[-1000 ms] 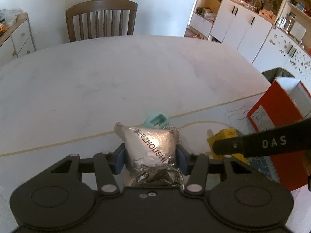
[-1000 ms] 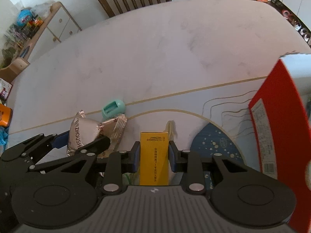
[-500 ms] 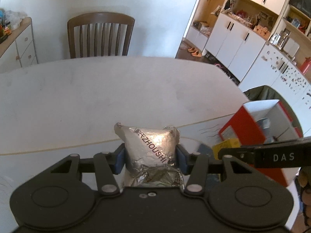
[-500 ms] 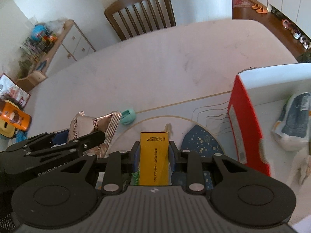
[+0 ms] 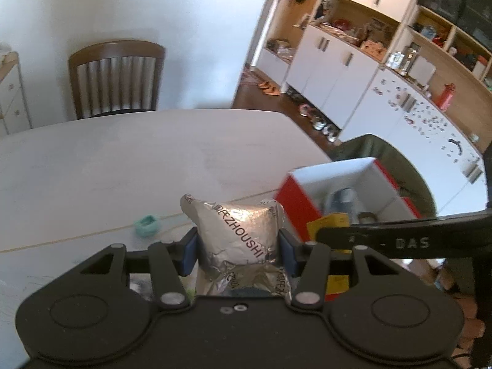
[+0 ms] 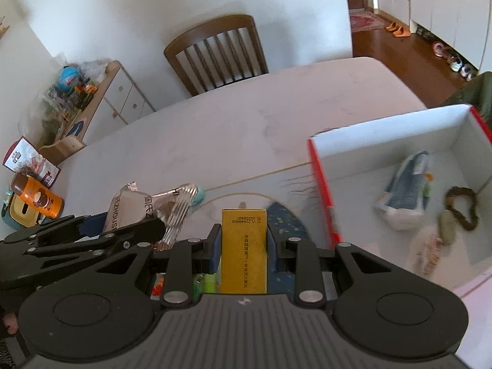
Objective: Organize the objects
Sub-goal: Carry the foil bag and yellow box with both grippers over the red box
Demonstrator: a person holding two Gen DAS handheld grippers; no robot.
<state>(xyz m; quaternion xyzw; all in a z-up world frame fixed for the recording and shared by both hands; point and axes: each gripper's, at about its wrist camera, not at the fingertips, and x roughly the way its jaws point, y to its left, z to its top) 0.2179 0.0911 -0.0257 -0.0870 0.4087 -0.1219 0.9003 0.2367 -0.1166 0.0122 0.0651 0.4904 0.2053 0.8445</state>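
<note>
Through my left wrist camera, my left gripper (image 5: 238, 250) is clenching a crinkled silver foil packet (image 5: 238, 240) with black lettering, lifted above the table (image 5: 123, 160). A mint clip (image 5: 147, 226) is lying on the table behind it, and the red box (image 5: 344, 190) is sitting open to the right.

Through my right wrist camera, my right gripper (image 6: 243, 246) is grasping an upright yellow carton (image 6: 244, 252) above the table, left of the red box (image 6: 321, 190), which is holding a blue pouch (image 6: 409, 187) and a brown hair tie (image 6: 462, 203).

White walls; brown wood floor (image 5: 264, 101). Slatted chair (image 5: 115, 77) behind pale desk (image 5: 123, 153). White cabinets (image 5: 332, 67), open shelves right. Low drawers (image 6: 123, 95) left. Daylight.
</note>
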